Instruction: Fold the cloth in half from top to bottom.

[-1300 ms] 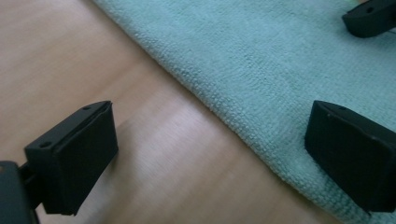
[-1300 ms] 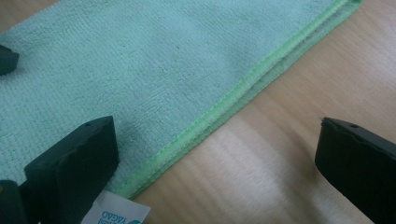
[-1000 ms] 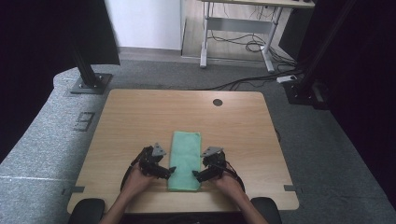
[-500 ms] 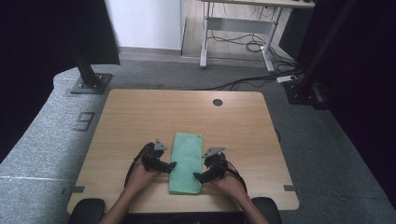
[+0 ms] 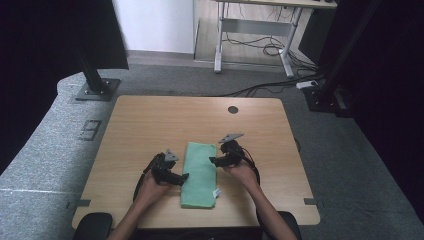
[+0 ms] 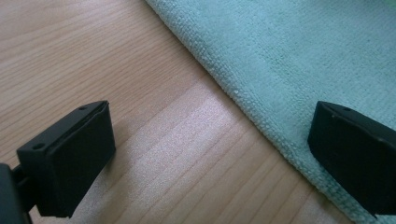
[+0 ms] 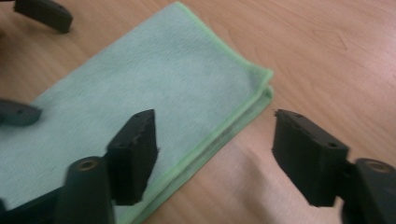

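A folded green cloth (image 5: 200, 172) lies flat on the wooden table (image 5: 150, 125), near the front edge. My left gripper (image 5: 183, 177) rests at the cloth's left edge, open. One jaw is over bare wood and the other over the cloth (image 6: 299, 56), with nothing gripped. My right gripper (image 5: 214, 161) hovers at the cloth's right edge, toward its far corner. Its jaws have just been closing and stand half apart. The doubled cloth edge (image 7: 224, 126) lies below the gap, untouched by the pads. The right gripper view also shows the left gripper's fingertips (image 7: 44, 14) across the cloth.
A round cable hole (image 5: 233, 109) sits in the table's far side. A small white tag (image 5: 216, 192) sticks out at the cloth's near right corner. Black stand bases (image 5: 95, 90) flank the table on the grey floor. Bare wood stretches beyond the cloth.
My right gripper has moved away from the person along the cloth's right edge and risen a little, with its jaws narrower. The left gripper and the cloth have stayed put.
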A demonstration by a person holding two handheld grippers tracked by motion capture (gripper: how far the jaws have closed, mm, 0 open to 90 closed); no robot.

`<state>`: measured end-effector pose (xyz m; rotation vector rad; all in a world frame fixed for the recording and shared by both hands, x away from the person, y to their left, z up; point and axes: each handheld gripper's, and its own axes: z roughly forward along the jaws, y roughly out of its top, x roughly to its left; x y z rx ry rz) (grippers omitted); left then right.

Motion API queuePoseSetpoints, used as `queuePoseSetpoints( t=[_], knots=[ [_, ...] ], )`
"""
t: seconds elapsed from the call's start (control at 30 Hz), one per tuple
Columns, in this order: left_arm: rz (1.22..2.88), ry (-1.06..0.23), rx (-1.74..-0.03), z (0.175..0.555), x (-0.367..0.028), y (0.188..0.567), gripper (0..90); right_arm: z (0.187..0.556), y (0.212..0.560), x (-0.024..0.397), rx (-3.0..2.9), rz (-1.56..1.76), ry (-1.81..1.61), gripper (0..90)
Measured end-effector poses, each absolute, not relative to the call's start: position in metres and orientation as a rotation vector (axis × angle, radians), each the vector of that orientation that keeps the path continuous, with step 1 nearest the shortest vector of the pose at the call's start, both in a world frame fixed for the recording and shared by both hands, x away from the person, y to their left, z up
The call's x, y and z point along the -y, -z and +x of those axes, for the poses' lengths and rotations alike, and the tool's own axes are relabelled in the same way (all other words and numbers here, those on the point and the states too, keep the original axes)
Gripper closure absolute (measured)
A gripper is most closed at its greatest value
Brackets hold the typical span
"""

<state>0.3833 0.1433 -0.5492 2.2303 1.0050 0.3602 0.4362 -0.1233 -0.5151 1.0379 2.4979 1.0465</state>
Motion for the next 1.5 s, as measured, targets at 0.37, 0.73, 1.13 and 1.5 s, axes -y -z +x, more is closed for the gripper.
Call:
queuePoseSetpoints(
  t=[0.37, 0.73, 1.13, 1.5],
  knots=[
    [2.23, -0.36, -1.005, 0.383, -0.143, 0.549, 0.5, 0.476, 0.517, 0.11, -2.496, 1.056, -0.986, 50.1],
    [2.229, -0.36, -1.008, 0.383, -0.143, 0.549, 0.5, 0.497, 0.534, 0.108, -2.522, 1.079, -0.92, 48.3],
    [2.23, -0.363, -1.011, 0.383, -0.143, 0.549, 0.5, 0.494, 0.534, 0.107, -2.577, 1.075, -0.972, 79.0],
    [2.229, -0.366, -1.016, 0.383, -0.142, 0.549, 0.5, 0.488, 0.522, 0.104, -2.571, 0.988, -0.927, 84.2]
  ],
)
